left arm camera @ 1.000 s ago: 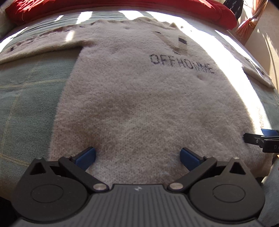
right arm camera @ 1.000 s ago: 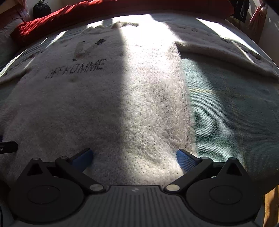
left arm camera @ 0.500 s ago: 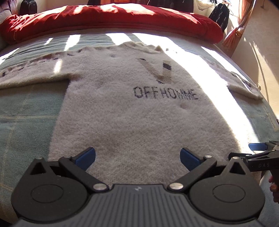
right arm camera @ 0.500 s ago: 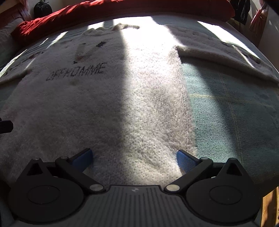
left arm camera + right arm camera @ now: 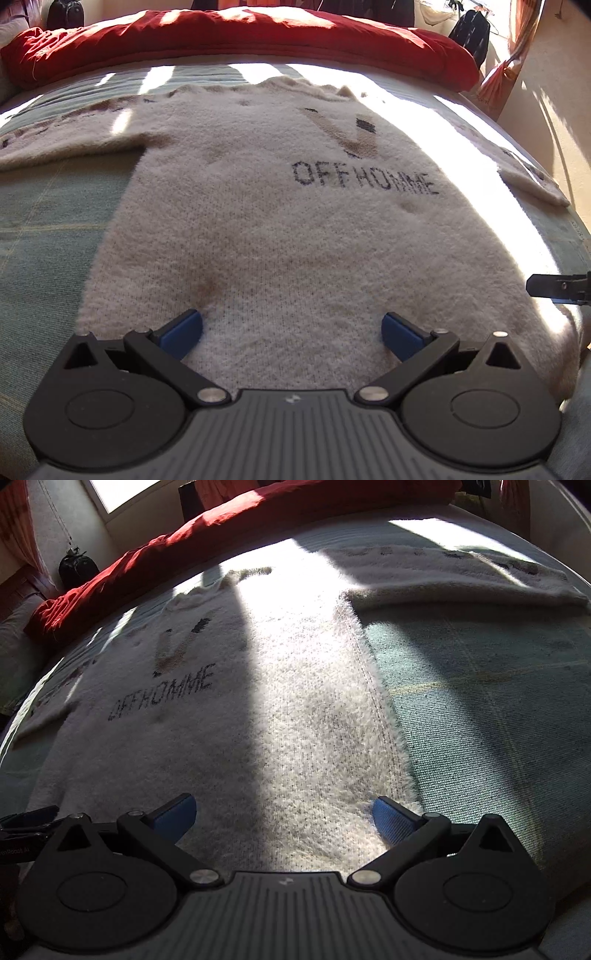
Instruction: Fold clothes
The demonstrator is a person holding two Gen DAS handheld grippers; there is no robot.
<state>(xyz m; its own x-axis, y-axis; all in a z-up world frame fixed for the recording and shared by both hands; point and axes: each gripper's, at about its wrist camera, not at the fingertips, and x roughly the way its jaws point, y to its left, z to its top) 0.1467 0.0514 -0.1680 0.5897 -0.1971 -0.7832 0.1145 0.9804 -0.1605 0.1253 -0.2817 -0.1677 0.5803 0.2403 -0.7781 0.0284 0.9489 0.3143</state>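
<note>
Your tools at the sweater's hem.
Left tool (image 5: 291, 330) and right tool (image 5: 282, 814) gape wide at frame bottom, over the sweater (image 5: 280, 236) flat on the bed (image 5: 48, 206).

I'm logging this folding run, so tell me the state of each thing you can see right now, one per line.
sweater: spread flat, front up, unfolded, both sleeves out to the sides
left gripper: open, over the hem, holding nothing
right gripper: open, at the hem's right corner, holding nothing
bed cover: lying smooth under the sweater
red duvet: bunched along the far edge of the bed
</note>
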